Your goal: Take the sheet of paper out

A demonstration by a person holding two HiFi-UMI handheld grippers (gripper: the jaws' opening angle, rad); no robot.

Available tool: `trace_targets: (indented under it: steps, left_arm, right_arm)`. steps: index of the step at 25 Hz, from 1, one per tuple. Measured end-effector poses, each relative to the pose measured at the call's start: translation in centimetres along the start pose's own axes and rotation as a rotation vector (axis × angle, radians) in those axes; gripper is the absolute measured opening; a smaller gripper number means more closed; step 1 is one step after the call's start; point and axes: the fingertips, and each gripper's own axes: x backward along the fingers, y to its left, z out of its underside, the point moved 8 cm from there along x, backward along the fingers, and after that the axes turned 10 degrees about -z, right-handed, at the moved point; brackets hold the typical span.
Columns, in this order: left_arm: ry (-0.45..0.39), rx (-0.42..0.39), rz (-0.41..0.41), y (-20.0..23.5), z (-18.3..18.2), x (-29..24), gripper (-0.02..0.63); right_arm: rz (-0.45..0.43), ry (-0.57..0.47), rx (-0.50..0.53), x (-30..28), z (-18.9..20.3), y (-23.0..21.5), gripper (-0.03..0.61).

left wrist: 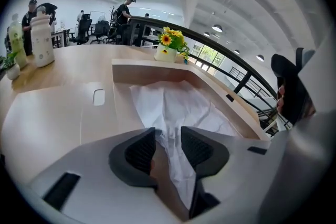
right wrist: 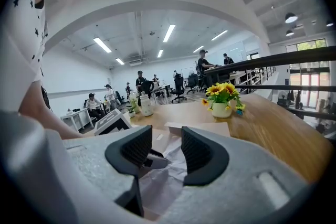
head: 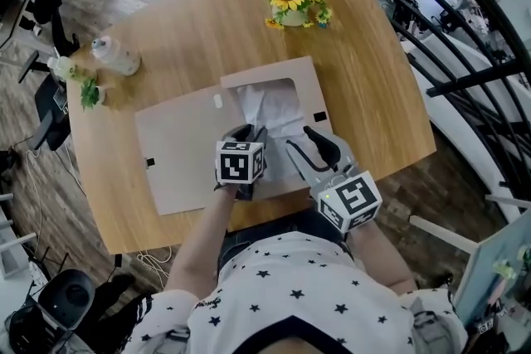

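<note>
the right gripper (right wrist: 167, 147) holds its two dark ribbed jaws apart, with nothing clamped between them. through the gap shows a crumpled white sheet of paper (right wrist: 163, 186) lying in an open cardboard box (right wrist: 174, 126). the tip of the left gripper (right wrist: 152, 160) rests on the paper's left side. the box sits on a wooden table (right wrist: 273, 134). farther off on it, a pot of sunflowers (right wrist: 223, 99) stands to the right and a white bottle (right wrist: 145, 105) to the left. a person's arm (right wrist: 39, 118) fills the near left.
</note>
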Motion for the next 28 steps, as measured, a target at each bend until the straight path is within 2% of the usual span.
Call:
trace_targets:
  steps: [6,14,23,28]
  left_arm:
    - [0.014,0.002,-0.006,0.1,0.1,-0.3,0.143]
    - [0.02,0.008,-0.055,0.7,0.0,-0.4,0.06]
    - [0.021,0.011,-0.056,1.3,0.2,0.1,0.023]
    - [-0.012,0.011,-0.056,2.3,0.8,2.2,0.015]
  right_arm:
    - [-0.003,-0.004,-0.007,-0.5,0.0,0.1,0.158]
    - [0.015,-0.012,-0.01,0.0,-0.1,0.4,0.158]
    - [0.065,-0.031,-0.008,1.7,-0.3,1.6,0.158]
    - [0.091,-0.043,-0.01,2.3,-0.1,3.6,0.158]
